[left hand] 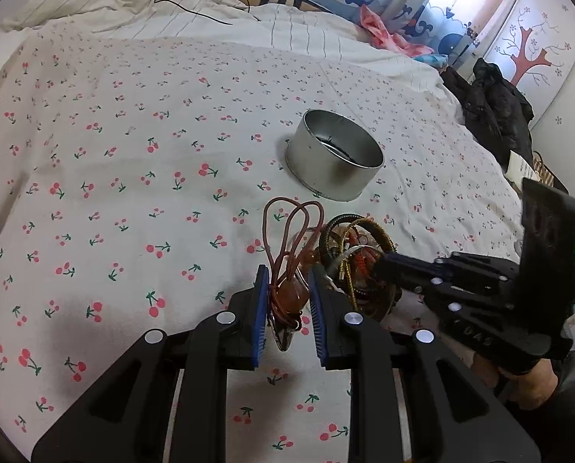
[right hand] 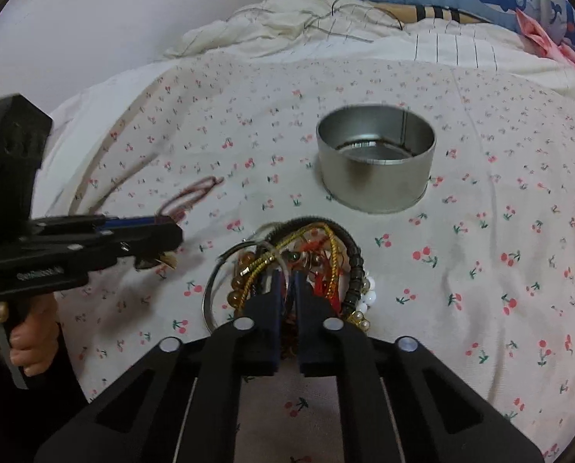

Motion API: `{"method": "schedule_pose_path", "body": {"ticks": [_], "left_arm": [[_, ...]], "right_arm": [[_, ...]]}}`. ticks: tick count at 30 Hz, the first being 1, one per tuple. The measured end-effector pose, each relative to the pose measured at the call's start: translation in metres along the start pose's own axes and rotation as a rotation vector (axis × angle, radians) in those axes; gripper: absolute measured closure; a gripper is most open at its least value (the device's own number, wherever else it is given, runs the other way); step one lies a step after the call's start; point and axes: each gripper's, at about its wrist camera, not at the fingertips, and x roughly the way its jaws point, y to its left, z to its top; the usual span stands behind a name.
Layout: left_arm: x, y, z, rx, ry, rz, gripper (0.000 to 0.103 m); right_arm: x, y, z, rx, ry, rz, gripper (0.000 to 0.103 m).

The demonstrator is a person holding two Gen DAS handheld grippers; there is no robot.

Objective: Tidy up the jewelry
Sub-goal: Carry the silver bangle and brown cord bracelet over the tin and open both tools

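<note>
Item one: left tongs (left hand: 287, 301), clenched on the brown cord necklace (left hand: 287, 239). I grip it at the amber bead pendant (left hand: 290, 295), the heaviest part, so the cord loops trail forward freely and do not snag. The pendant sits between the blue pads; a pointed metal piece hangs below them.

Item two: right tongs (right hand: 287, 289), nearly closed and pushed into the jewelry pile (right hand: 299, 266). They appear to pinch a strand near the red threads, but which strand I cannot tell; the tips are buried. I judge I am pinning the heap so the necklace comes away without dragging the rest.

Item three: the pile itself, lying on the bed (right hand: 480, 193), near side, just right of the necklace in the left view. Contents visible: a black beaded bracelet (right hand: 355, 262) arching over the top, a gold twisted cord (right hand: 272, 254), a thin silver bangle (right hand: 210, 297) on the left, white pearl beads (right hand: 368, 297) on the right, amber beads (right hand: 237, 293).

Item four: round metal tin (right hand: 376, 162), open, lidless, standing upright on the bed beyond the pile and apart from it. I see nothing certain inside it in the right view; a dark smear at its floor in the left view is unclear. I take it as the destination, set far enough to keep sorted pieces from tangling again.

Item five: cherry-print sheet covers the bed.
</note>
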Motion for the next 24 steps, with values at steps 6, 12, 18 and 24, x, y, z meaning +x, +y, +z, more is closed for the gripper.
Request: {"method": "schedule_pose_path", "body": {"ticks": [6, 12, 18, 24], "left_arm": [[-0.002, -0.014, 0.005, 0.049, -0.025, 0.008, 0.084], [0.000, -0.046, 0.032, 0.122, -0.075, 0.005, 0.084], [0.032, -0.080, 0.077, 0.178, -0.070, -0.007, 0.084], [0.069, -0.081, 0.108, 0.165, -0.046, 0.031, 0.084]], "right_arm": [[-0.031, -0.020, 0.008, 0.090, -0.075, 0.048, 0.097], [-0.062, -0.040, 0.030, 0.124, -0.156, -0.032, 0.097], [-0.075, -0.068, 0.062, 0.136, -0.196, -0.091, 0.097], [-0.064, -0.108, 0.083, 0.197, -0.202, -0.128, 0.097]]}}
